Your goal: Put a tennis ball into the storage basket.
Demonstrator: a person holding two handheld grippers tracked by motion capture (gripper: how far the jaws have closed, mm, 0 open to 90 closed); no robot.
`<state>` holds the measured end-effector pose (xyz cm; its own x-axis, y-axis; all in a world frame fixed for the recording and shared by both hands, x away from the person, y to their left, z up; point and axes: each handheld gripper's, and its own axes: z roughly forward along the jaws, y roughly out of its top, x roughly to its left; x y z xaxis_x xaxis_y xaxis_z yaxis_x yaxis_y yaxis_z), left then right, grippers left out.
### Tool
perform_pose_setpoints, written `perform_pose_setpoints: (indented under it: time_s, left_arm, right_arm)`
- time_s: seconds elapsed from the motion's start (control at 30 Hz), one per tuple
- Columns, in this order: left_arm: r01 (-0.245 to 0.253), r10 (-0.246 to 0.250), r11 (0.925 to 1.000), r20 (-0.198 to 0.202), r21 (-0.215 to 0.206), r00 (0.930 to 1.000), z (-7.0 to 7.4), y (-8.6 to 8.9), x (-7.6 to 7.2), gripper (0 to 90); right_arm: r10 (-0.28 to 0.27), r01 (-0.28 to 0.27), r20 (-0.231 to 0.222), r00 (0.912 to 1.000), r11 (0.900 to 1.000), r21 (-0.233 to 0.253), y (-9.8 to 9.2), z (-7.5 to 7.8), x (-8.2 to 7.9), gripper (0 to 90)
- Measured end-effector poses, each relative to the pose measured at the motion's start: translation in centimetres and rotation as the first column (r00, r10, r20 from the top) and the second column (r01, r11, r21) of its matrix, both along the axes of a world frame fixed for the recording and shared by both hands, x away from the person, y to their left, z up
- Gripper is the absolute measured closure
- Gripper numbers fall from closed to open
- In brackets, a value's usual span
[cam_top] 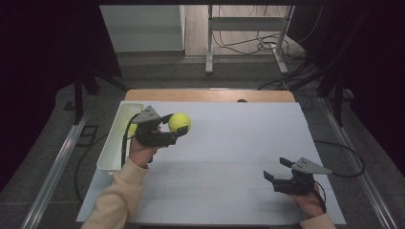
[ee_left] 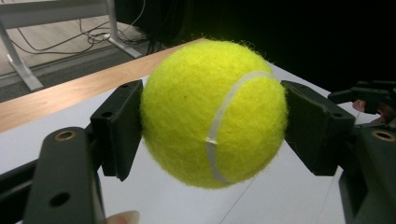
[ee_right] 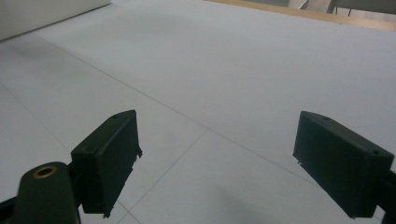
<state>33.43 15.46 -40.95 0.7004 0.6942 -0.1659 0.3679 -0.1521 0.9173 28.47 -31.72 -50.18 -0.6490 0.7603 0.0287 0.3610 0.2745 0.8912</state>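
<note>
White sheeting (cam_top: 229, 157) covers your table, with a wooden edge at the far side. Your left gripper (cam_top: 175, 129) clamps a yellow tennis ball (cam_top: 179, 122) between both pads, lifted above the sheet just beside the white bin (cam_top: 111, 143); its white seam curves from upper right to bottom. Your right gripper (cam_top: 277, 168) hangs wide apart, holding nothing, near the sheet's right front.

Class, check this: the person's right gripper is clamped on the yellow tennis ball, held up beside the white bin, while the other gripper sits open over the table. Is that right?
Not quite. It is the left gripper that clamps the tennis ball beside the white bin; the left gripper view shows its jaws pressed on both sides. The right gripper is the open one over the table.
</note>
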Motion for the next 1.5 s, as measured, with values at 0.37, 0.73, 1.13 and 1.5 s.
perform_pose_setpoints:
  time_s: [0.37,0.73,1.13,1.5]
  left_arm:
    - [-0.061,0.061,0.9981,-0.009,0.011,0.9981,-0.3,1.6,0.1,26.5]
    - [-0.112,0.112,0.9937,-0.013,0.003,0.9936,-0.3,3.3,0.0,26.5]
    - [-0.166,0.166,0.986,-0.001,0.015,0.9862,0.0,5.1,-0.5,26.5]
    - [-0.202,0.202,0.9794,-0.002,-0.004,0.9794,0.3,6.8,-0.9,26.5]
  right_arm:
    - [0.001,-0.001,0.001,1.0,1.0,-0.005,0.0,0.0,0.0,14.8]
    - [0.001,-0.001,0.002,1.0,1.0,-0.006,0.0,0.0,0.0,14.9]
    - [0.002,-0.002,0.004,1.0,1.0,-0.004,0.0,0.0,0.0,14.9]
    - [0.004,-0.004,0.005,1.0,1.0,-0.009,0.0,0.0,0.0,14.8]
